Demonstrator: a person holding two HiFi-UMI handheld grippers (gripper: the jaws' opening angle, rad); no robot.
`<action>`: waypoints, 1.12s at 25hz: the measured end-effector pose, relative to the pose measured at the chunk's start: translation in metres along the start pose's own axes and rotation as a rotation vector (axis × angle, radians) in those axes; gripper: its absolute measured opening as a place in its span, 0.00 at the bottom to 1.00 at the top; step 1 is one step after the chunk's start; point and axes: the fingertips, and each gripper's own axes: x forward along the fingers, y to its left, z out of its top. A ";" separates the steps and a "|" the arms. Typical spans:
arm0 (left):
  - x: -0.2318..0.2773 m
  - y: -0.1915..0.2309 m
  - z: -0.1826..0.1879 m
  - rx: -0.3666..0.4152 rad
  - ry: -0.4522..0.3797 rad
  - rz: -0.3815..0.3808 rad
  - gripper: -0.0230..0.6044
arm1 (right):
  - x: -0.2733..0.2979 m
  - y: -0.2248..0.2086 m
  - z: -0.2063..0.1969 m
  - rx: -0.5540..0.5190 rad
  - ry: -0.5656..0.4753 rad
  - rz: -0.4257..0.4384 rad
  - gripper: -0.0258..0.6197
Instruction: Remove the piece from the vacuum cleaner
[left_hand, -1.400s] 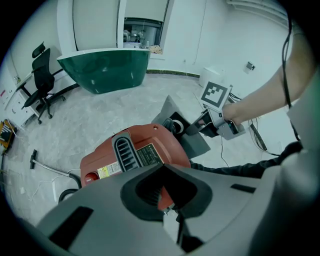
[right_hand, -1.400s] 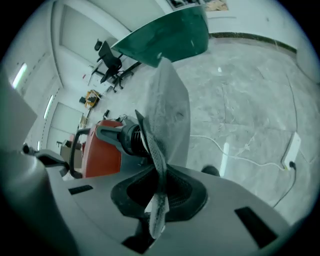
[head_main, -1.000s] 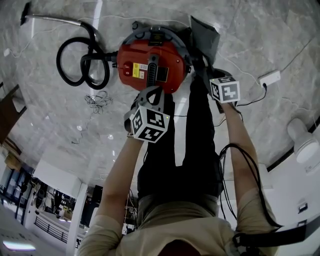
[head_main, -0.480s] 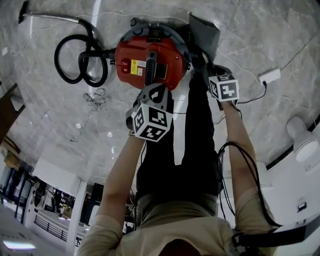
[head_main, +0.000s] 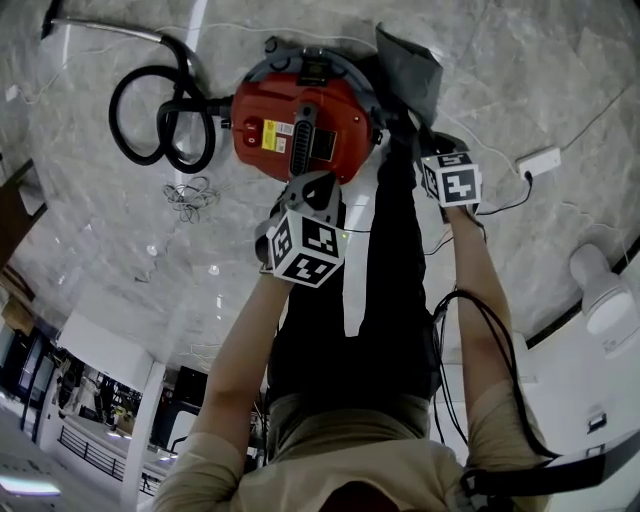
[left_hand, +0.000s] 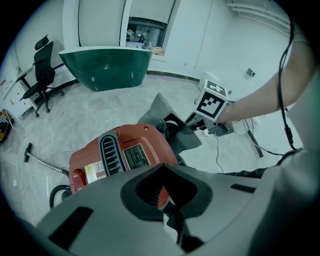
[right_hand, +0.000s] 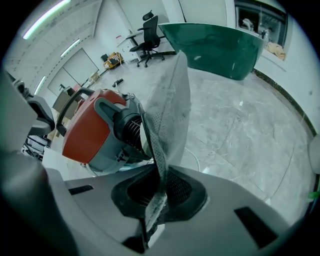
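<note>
Your right hand-held gripper (right_hand: 156, 202) is clamped narrow on the lower edge of the grey bag (right_hand: 170, 100). The bag rises from the jaws, right beside the grey end of the red vacuum (right_hand: 90, 130) on the floor. Your left hand-held gripper (left_hand: 167, 200) hovers over the vacuum's near edge, jaws together with nothing between them.

- round red plastic vacuum cleaner body (head_main: 300, 125): smooth shell, slightly glossy.
- grey cloth dust bag (right_hand: 167, 115): matt non-woven fabric, finely dimpled all over.
- black coiled flexible hose (head_main: 114, 108): dull, matt.
- pale grey veined stone floor (head_main: 520, 80): polished, reflective.
</note>
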 end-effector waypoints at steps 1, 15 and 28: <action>0.001 -0.001 0.001 0.002 -0.002 -0.001 0.04 | 0.000 -0.001 0.001 -0.004 0.000 0.001 0.07; 0.004 -0.010 0.004 0.007 -0.008 0.003 0.04 | 0.001 -0.026 0.008 0.044 0.009 -0.046 0.08; -0.002 -0.013 0.012 0.006 -0.033 -0.010 0.04 | -0.047 -0.070 0.031 0.218 -0.085 -0.063 0.07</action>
